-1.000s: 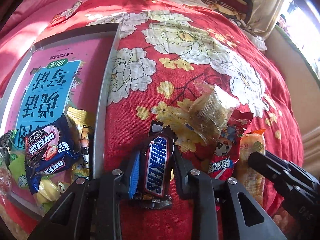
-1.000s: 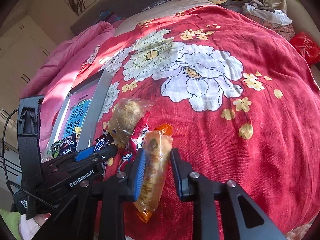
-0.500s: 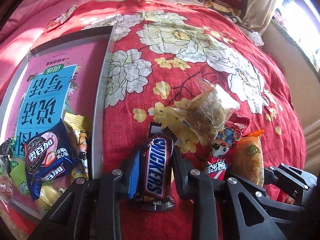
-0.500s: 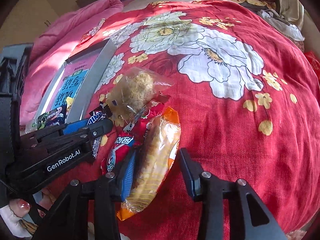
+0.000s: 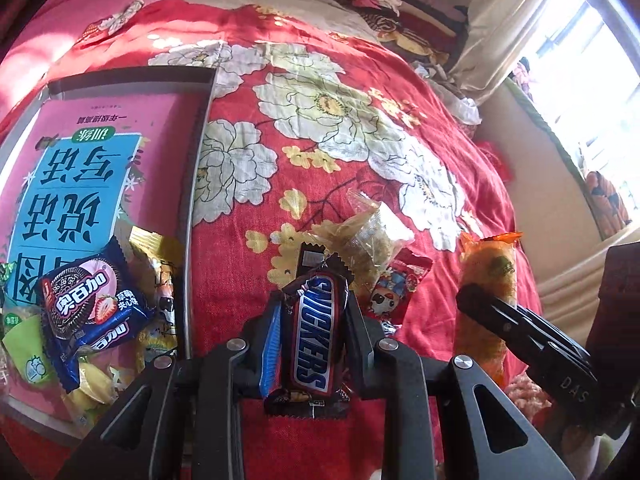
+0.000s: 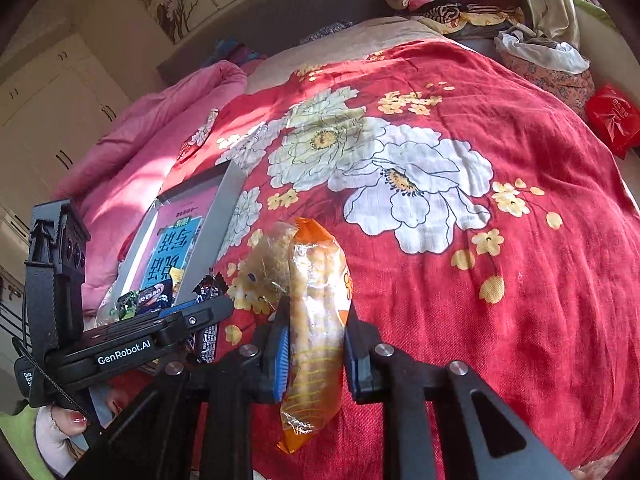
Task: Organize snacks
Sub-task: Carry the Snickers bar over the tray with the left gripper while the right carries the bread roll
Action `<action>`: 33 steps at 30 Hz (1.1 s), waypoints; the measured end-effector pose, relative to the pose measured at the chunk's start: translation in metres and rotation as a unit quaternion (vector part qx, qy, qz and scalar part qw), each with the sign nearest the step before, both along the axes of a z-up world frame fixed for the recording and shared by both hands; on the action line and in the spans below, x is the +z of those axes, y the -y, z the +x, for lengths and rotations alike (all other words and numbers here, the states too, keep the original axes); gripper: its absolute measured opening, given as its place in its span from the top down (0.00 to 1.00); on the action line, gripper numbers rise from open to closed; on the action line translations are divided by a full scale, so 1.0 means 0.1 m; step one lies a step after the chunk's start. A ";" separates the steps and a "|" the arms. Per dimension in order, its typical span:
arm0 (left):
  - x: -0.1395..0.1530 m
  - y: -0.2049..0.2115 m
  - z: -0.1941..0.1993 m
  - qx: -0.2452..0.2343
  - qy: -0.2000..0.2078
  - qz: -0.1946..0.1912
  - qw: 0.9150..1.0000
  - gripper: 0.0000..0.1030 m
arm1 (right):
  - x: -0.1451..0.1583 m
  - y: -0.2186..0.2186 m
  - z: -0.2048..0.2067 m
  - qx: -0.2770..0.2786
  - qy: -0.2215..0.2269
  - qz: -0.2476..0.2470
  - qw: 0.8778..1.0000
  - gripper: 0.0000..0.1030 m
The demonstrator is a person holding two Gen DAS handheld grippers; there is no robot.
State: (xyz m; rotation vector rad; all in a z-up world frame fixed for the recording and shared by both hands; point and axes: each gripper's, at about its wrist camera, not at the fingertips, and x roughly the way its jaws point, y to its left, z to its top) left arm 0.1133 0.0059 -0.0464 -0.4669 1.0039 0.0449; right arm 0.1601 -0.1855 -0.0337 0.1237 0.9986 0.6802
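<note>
My left gripper [image 5: 314, 322] is shut on a Snickers bar [image 5: 316, 336] and holds it above the red floral bedspread [image 5: 360, 128]. My right gripper [image 6: 316, 340] is shut on an orange bread packet [image 6: 316, 320], lifted off the bed; it also shows in the left wrist view [image 5: 488, 280]. A grey tray [image 5: 198, 168] lined with a pink sheet lies to the left and holds a blue cookie packet [image 5: 86, 308] and several small snacks. A clear crumbly snack bag [image 5: 368, 240] and a red cartoon packet [image 5: 394, 286] lie on the bed between the grippers.
A pink quilt [image 6: 152, 128] lies beyond the tray. Piled clothes [image 6: 460, 4] sit at the head of the bed. A red bag [image 6: 612, 120] lies off the far right edge. The left gripper body [image 6: 120, 344] is close on the right gripper's left.
My right gripper closed on the orange bread packet and lifted it off the bed. My left gripper kept its hold on the Snickers bar and rose a little.
</note>
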 end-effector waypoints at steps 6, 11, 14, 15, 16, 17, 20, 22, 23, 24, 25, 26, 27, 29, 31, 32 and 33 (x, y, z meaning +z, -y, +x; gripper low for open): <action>0.20 -0.02 -0.08 -0.005 0.014 -0.005 1.000 0.72 | 0.12 -0.08 -0.08 0.019 0.027 0.022 0.999 0.78; 0.31 -0.04 -0.16 -0.007 0.026 -0.001 1.000 0.72 | 0.25 -0.13 -0.18 0.036 0.059 0.041 0.997 0.78; 0.38 -0.10 -0.23 -0.003 0.034 0.003 0.999 0.72 | 0.30 -0.17 -0.24 0.044 0.069 0.046 0.996 0.78; 0.40 -0.13 -0.24 0.000 0.036 0.006 0.999 0.72 | 0.31 -0.19 -0.26 0.047 0.071 0.048 0.995 0.78; 0.43 -0.17 -0.27 0.004 0.039 0.008 0.999 0.72 | 0.31 -0.21 -0.28 0.049 0.072 0.049 0.995 0.78; 0.45 -0.21 -0.30 0.008 0.043 0.007 0.999 0.72 | 0.32 -0.23 -0.29 0.053 0.072 0.052 0.995 0.78; 0.53 -0.36 -0.40 0.023 0.052 0.012 0.998 0.72 | 0.34 -0.33 -0.37 0.067 0.074 0.061 0.993 0.78; 0.57 -0.48 -0.47 0.035 0.057 0.014 0.998 0.72 | 0.37 -0.41 -0.45 0.081 0.082 0.065 0.991 0.78; 0.59 -0.54 -0.50 0.042 0.059 0.016 0.997 0.72 | 0.38 -0.45 -0.49 0.088 0.086 0.067 0.990 0.78; 0.61 -0.61 -0.54 0.050 0.061 0.017 0.997 0.72 | 0.40 -0.49 -0.52 0.094 0.089 0.070 0.989 0.78; 0.62 -0.67 -0.57 0.056 0.063 0.020 0.996 0.72 | 0.42 -0.53 -0.55 0.101 0.091 0.073 0.988 0.78; 0.64 -0.74 -0.60 0.064 0.064 0.021 0.996 0.72 | 0.43 -0.57 -0.59 0.107 0.093 0.074 0.987 0.78; 0.65 -0.81 -0.64 0.073 0.066 0.021 0.995 0.72 | 0.44 -0.60 -0.62 0.112 0.095 0.075 0.986 0.78; 0.67 -0.94 -0.70 0.088 0.067 0.022 0.994 0.72 | 0.44 -0.67 -0.66 0.121 0.094 0.076 0.985 0.78; 0.69 -1.07 -0.78 0.103 0.068 0.023 0.992 0.72 | 0.44 -0.73 -0.69 0.128 0.090 0.079 0.985 0.78; 0.69 -1.12 -0.82 0.110 0.069 0.023 0.991 0.72 | 0.44 -0.76 -0.71 0.131 0.089 0.079 0.984 0.78; 0.70 -1.18 -0.86 0.117 0.069 0.023 0.990 0.72 | 0.44 -0.79 -0.73 0.134 0.090 0.079 0.984 0.78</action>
